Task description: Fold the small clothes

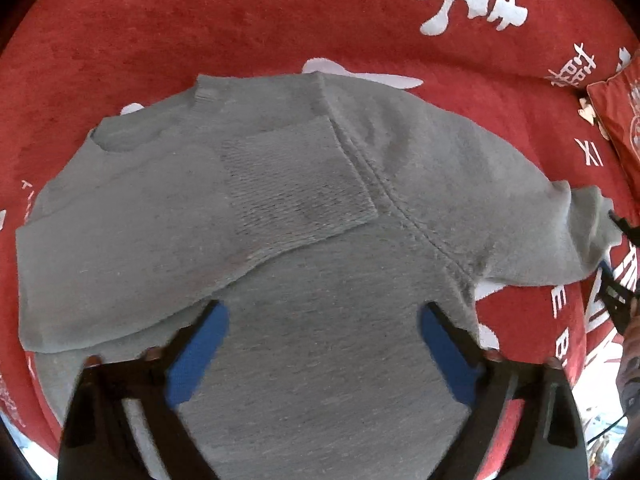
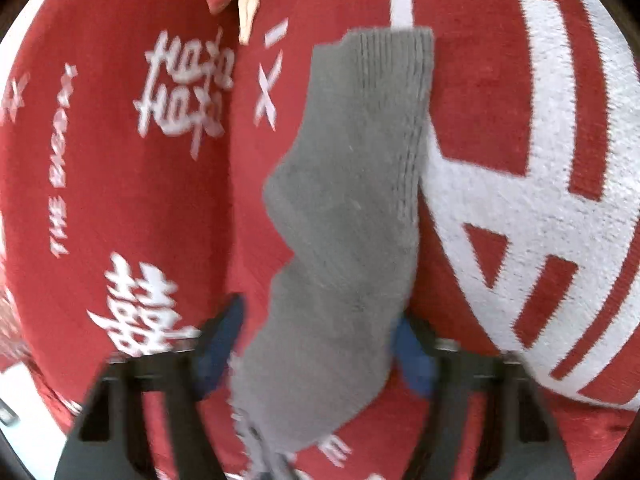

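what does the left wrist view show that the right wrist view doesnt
Only the left wrist view shows the gray socks lying overlapped on the cloth, with the left tool open above them and the right tool at the far right edge, by the toe of one sock.

Only the right wrist view shows one sock stretched out lengthwise, ribbed cuff farthest away, between the open fingers of the right tool.

Both show the red cloth with white lettering.

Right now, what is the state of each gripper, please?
Left gripper: open, holding nothing, over the gray socks.
Right gripper: open around one sock, not clamping it.
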`<act>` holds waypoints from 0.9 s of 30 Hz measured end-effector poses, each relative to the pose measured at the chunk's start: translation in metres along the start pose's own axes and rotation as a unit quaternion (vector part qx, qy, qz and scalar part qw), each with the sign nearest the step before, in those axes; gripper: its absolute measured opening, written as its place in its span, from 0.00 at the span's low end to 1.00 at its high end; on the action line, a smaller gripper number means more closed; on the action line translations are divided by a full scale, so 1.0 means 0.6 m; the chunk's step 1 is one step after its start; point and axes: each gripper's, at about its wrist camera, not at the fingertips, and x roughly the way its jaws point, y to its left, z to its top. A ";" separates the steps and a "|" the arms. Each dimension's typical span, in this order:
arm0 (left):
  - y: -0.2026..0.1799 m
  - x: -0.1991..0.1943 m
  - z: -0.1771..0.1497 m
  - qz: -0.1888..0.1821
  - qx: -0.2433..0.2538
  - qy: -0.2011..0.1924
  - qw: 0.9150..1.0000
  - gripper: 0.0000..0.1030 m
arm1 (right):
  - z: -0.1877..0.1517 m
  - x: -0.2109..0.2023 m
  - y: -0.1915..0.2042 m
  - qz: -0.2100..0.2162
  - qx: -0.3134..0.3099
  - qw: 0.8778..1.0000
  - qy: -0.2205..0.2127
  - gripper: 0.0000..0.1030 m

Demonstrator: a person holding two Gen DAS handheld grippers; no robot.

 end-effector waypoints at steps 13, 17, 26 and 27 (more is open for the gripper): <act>0.094 -0.066 0.003 0.030 -0.008 -0.078 0.996 0.89 | -0.087 0.033 0.217 0.142 -0.142 0.975 0.094 0.06; 0.172 -0.088 -0.013 0.042 -0.041 -0.090 0.994 0.89 | -0.203 0.082 0.344 0.140 -0.285 0.935 0.160 0.06; 0.332 -0.099 -0.082 0.072 -0.122 -0.099 0.985 0.89 | -0.558 0.264 0.401 0.042 -0.529 0.785 0.319 0.06; 0.353 -0.095 -0.089 0.075 -0.131 -0.097 0.984 0.89 | -0.585 0.287 0.388 0.023 -0.539 0.774 0.332 0.06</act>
